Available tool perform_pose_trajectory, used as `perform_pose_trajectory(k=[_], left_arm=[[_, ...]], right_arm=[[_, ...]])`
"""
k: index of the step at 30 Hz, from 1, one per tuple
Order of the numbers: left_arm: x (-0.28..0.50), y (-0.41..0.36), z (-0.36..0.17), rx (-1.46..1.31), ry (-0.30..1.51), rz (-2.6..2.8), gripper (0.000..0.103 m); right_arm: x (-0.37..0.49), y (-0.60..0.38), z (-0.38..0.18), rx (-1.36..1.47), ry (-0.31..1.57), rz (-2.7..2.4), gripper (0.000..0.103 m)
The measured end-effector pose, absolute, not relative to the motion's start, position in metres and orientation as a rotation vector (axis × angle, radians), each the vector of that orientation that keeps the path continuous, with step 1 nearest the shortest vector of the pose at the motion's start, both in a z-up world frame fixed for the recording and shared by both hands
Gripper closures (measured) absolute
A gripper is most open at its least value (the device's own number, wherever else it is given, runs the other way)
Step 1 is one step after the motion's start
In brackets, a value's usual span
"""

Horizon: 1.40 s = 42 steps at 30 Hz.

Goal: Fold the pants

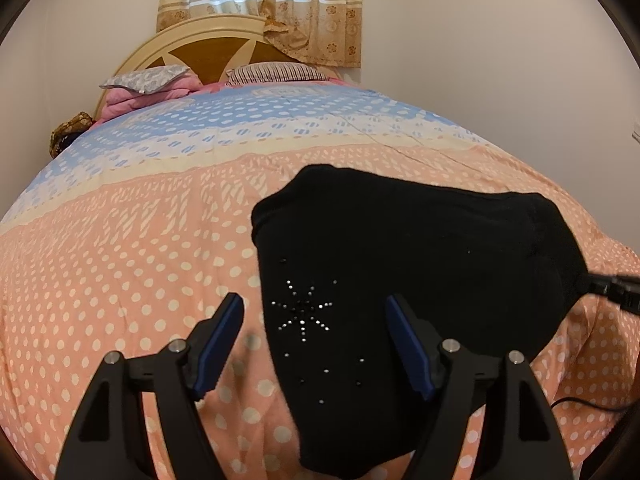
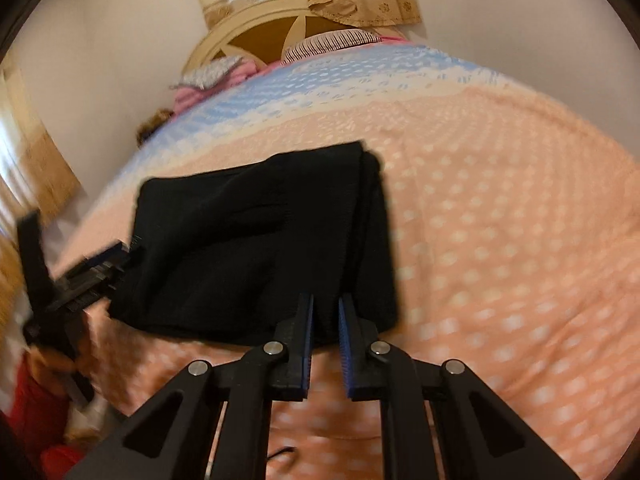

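The black pants (image 1: 400, 264) are laid on the peach, dotted bedspread (image 1: 120, 280), already folded into a compact bundle near the near edge of the bed. In the left wrist view a rhinestone star is seen on the bundle's near-left part, and the long axis is judged to run left to right across the bed.

The left gripper (image 1: 316, 312) is held above the bundle's left end with its fingers wide apart. The left finger is over bare bedspread and the right finger over black cloth, so the left edge of the pants falls between them; nothing is clamped, and contact with the cloth cannot be confirmed.

The right gripper (image 2: 326, 320) is seen at the near edge of the bundle, toward its right end, where stacked layers are shown as a thick fold. Its fingers are drawn nearly together with only a narrow gap left. Dark cloth is seen in that gap, but the view is blurred, so it cannot be told whether a layer is pinched or merely lies behind the tips.

The coming move is judged to turn on this: the pants lie just ahead of and beneath both grippers, each hand near its own end, so a last fold or a smoothing pass would be made along the long axis.
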<state>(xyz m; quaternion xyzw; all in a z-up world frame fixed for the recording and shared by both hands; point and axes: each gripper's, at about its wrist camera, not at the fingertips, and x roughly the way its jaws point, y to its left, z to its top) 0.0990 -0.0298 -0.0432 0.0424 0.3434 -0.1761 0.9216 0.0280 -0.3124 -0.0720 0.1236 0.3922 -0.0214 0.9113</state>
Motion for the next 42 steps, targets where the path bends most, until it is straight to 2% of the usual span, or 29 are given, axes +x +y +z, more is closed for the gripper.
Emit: perform_pose_trajectory(k=[7, 11, 18, 21, 25, 26, 29, 34, 39, 42], left_arm=[[0.099, -0.033, -0.05, 0.114, 0.729, -0.344, 0.023], [0.096, -0.027, -0.036, 0.114, 0.697, -0.322, 0.023], [0.106, -0.037, -0.005, 0.089, 0.598, -0.329, 0.023], [0.122, -0.06, -0.006, 0.096, 0.598, -0.351, 0.023], [0.157, -0.069, -0.037, 0.105, 0.726, -0.268, 0.02], [0.166, -0.064, -0.049, 0.085, 0.774, -0.257, 0.016], [0.174, -0.043, -0.064, -0.037, 0.832, -0.269, 0.0], [0.188, -0.014, -0.061, -0.204, 0.939, -0.334, 0.0], [0.16, 0.032, -0.035, -0.228, 0.874, -0.257, 0.0], [0.139, 0.047, -0.044, -0.293, 0.878, -0.249, 0.0]], right_arm=[[0.046, -0.331, -0.082, 0.106, 0.871, -0.039, 0.091], [0.039, -0.342, -0.073, 0.161, 0.874, -0.031, 0.074], [0.034, -0.35, -0.021, 0.227, 0.608, -0.072, 0.074], [0.069, -0.327, -0.025, 0.173, 0.624, -0.02, 0.074], [0.113, -0.32, -0.062, 0.224, 0.727, -0.031, 0.074], [0.122, -0.324, -0.077, 0.258, 0.769, -0.034, 0.074], [0.125, -0.33, -0.091, 0.291, 0.737, -0.017, 0.074], [0.122, -0.333, -0.092, 0.297, 0.72, -0.001, 0.074], [0.115, -0.33, -0.077, 0.28, 0.693, -0.004, 0.074], [0.107, -0.324, -0.057, 0.316, 0.641, -0.006, 0.074]])
